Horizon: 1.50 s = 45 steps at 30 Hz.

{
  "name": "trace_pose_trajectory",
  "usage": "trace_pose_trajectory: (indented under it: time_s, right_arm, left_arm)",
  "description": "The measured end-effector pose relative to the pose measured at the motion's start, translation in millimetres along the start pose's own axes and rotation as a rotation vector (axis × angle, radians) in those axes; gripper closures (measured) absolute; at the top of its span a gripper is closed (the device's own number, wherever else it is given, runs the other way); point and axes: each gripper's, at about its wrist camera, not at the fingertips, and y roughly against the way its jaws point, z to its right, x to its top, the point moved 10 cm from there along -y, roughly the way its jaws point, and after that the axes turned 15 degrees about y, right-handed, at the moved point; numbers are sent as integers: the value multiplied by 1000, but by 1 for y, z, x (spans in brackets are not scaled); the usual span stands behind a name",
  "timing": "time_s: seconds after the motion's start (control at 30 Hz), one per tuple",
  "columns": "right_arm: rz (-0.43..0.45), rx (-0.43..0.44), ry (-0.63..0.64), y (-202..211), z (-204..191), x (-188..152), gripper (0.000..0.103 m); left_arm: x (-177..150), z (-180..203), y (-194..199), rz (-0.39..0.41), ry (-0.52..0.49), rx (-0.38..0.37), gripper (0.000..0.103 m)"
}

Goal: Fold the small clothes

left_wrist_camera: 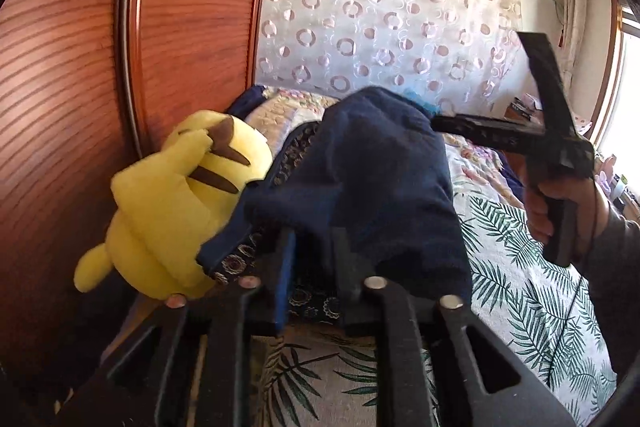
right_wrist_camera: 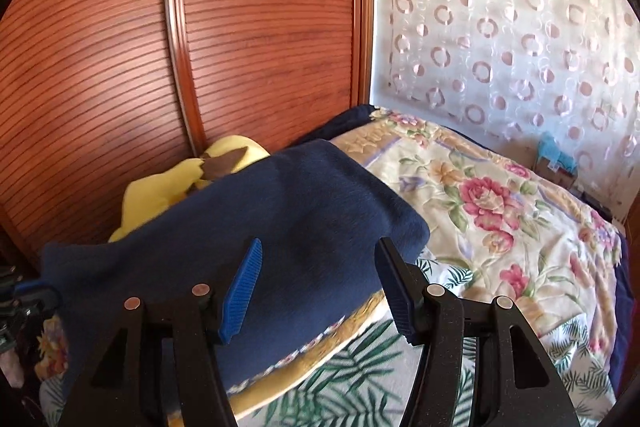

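Left wrist view: the left gripper [left_wrist_camera: 316, 259] has jaws slightly apart with the navy cloth [left_wrist_camera: 372, 187] draped over and between them, tips blurred and mostly hidden. A yellow plush [left_wrist_camera: 168, 211] crowds the cabinet [left_wrist_camera: 80, 67] at left. The right gripper [left_wrist_camera: 440, 123] reaches the cloth's far edge, its tips hidden.

Right wrist view: its jaws stand apart over the cloth [right_wrist_camera: 280, 211], not pressing; open bed [right_wrist_camera: 500, 227] lies right.
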Motion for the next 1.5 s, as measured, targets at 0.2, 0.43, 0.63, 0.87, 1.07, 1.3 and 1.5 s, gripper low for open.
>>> trace_pose_trajectory:
  time_s: [0.2,0.43,0.63,0.87,1.07,1.3,1.5]
  right_arm:
    - [24,1,-4,36,-24,-4,42]
    - [52,-22,-7,81,-40,-11,42]
    - [72,-48,-29,119,-51,-25,42]
    - [65,-90,-52,158,-64,-50,42]
    - [59,-149,-98,202,-80,-82,37]
    - [40,-245,-171,259,-100,-131,22]
    - [40,-343,-250,310,-111,-158,15]
  left_arm:
    - [2,7,22,25,-24,-30,23]
    - [-4,29,52,76,-71,-59,21]
    - [-13,42,68,76,-114,-78,21]
    - [-37,47,74,34,-127,-68,21]
    - [-70,69,69,-14,-175,-112,21]
    - [-102,111,68,-42,-222,-156,21]
    - [-119,142,74,-75,-237,-197,21]
